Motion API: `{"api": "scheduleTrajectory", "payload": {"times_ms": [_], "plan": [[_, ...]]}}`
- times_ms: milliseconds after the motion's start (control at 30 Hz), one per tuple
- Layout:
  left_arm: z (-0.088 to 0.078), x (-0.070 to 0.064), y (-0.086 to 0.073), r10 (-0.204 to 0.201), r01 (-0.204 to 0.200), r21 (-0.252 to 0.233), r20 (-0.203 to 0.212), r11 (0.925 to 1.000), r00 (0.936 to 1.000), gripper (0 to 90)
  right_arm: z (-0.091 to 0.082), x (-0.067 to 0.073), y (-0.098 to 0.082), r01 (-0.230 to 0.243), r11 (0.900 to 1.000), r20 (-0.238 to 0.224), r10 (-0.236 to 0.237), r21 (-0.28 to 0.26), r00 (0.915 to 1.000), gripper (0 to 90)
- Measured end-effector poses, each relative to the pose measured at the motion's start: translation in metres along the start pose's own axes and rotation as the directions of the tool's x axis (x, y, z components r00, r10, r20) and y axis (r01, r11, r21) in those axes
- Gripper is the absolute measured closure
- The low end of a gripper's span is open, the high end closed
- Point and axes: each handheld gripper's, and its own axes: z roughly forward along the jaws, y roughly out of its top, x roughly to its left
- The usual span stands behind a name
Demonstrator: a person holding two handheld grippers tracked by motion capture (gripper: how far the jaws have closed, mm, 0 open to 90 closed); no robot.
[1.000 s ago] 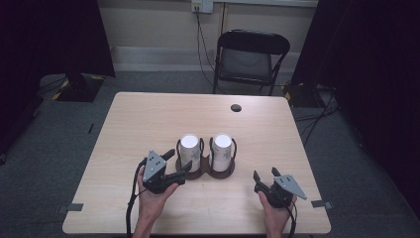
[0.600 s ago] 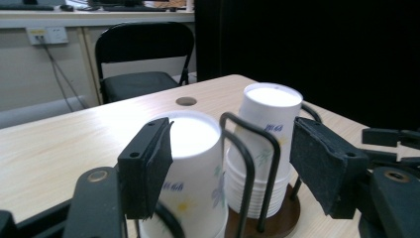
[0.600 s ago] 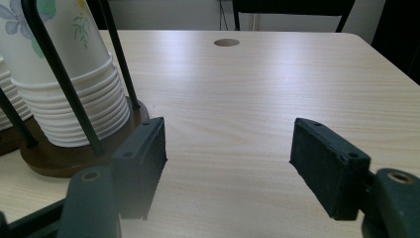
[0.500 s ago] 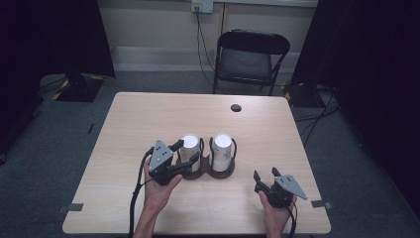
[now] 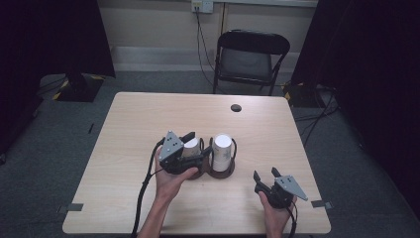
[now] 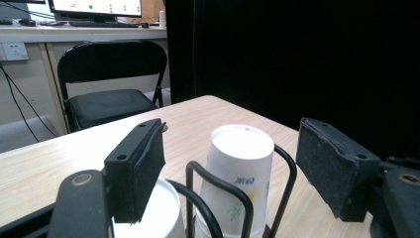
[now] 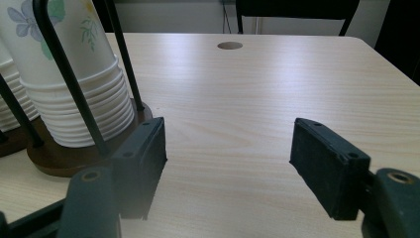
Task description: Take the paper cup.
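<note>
On the table (image 5: 148,124), the left gripper (image 5: 190,146) has just opened above 2 cup stacks (image 5: 223,151), holding nothing; the right gripper (image 5: 265,178) gapes empty nearby.

Cup rack (image 5: 224,171) blocks mid-table; bare tabletop (image 5: 148,119) all around it.

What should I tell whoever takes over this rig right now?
Left tool: jaws have just been opening, now open and level with the top of the left cup stack, nothing gripped.
Right tool: open, empty, resting near the table's front right edge.
Things: two stacks of upside-down paper cups sit in a wire holder at mid-table; the right stack is untouched.
Done: no cup is off the holder yet.
Left: probably close on the left stack's top cup and lift it out.
</note>
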Motion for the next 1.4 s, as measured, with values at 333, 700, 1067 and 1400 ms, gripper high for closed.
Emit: {"api": "scheduleTrajectory", "payload": {"times_ms": [333,700,1067,1400], "plan": [[0.028,-0.007,0.007,0.008,-0.011,0.039,0.063,0.9992,0.998,16.8,0.001,0.001,0.0,0.008,1.0,-0.014,-0.008,0.007,0.9999,28.3],[0.054,-0.015,0.011,0.027,-0.036,0.101,0.09,0.9943,0.9955,17.5,0.002,0.004,0.001,0.037,0.999,-0.022,-0.036,0.023,0.9991,27.6],[0.07,-0.016,0.003,0.021,-0.029,0.132,0.066,0.9908,0.9976,19.1,0.002,0.002,0.001,0.021,1.0,-0.027,-0.02,0.015,0.9994,27.6],[0.079,-0.011,-0.007,0.027,-0.035,0.188,0.046,0.9815,0.9986,23.5,0.001,0.002,0.0,0.022,1.0,-0.03,-0.021,0.011,0.9993,27.6]]}}
